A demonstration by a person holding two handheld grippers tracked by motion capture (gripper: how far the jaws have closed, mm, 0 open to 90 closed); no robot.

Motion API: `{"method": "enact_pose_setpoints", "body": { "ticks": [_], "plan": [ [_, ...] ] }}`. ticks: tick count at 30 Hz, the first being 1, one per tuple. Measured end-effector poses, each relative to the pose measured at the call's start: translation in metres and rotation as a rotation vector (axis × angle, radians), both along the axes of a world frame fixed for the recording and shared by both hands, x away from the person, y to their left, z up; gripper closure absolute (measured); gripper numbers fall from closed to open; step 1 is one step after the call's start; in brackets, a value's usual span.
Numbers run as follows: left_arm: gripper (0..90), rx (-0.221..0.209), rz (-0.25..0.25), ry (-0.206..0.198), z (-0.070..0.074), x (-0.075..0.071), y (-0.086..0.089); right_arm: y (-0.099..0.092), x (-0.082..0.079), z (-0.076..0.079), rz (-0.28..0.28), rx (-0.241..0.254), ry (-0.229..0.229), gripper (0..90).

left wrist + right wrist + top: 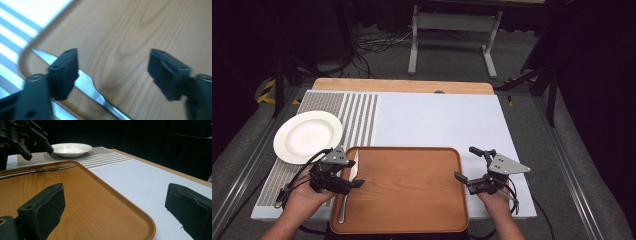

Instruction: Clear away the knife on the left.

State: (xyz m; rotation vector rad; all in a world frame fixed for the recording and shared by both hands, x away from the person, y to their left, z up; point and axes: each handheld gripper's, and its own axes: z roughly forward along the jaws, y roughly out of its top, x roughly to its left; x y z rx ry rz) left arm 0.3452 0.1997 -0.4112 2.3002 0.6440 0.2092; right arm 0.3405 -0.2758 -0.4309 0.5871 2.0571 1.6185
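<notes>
We see the left gripper [353,174] hovering, jaws released, over one metal table knife [86,83], probably clear of it, on one wooden tray [412,195]; right gripper [466,163] gapes empty; one white plate [307,136].

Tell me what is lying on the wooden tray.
A table knife lies along the left edge of the wooden tray, blade toward the far end. The left gripper hangs open above it and covers part of it.

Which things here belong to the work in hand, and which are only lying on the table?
In the work:
- knife, lying along the left edge of the tray
- wooden tray
- left tool, open over the knife

Lying about:
- white plate, on the striped mat
- right tool, open, at the tray's right rim
</notes>
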Motion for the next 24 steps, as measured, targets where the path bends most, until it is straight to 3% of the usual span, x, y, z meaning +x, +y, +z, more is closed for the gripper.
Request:
{"method": "enact_pose_setpoints", "body": {
  "ticks": [7, 11, 12, 15, 22, 24],
  "plan": [
    [9.8, -0.111, -0.007, -0.121, 0.008, -0.01, 0.013, 0.001, 0.0, 0.0, 0.006, 0.002, -0.002, 3.5],
    [5.4, -0.225, -0.004, -0.191, 0.009, -0.014, 0.026, 0.001, 0.0, 0.001, 0.006, 0.003, -0.005, 3.4],
    [4.6, -0.27, 0.001, -0.219, 0.008, -0.015, 0.031, 0.001, 0.0, 0.001, 0.007, 0.001, -0.006, 3.4],
    [3.2, -0.338, 0.002, -0.252, 0.005, -0.018, 0.039, 0.0, -0.001, 0.001, 0.005, 0.0, -0.009, 3.3],
    [2.5, -0.427, 0.024, -0.313, -0.007, -0.023, 0.054, 0.0, -0.001, 0.001, 0.002, -0.007, -0.007, 3.1],
    [2.5, -0.435, 0.031, -0.313, -0.009, -0.023, 0.056, 0.0, -0.001, 0.001, 0.002, -0.008, -0.007, 3.2]
  ]
}}
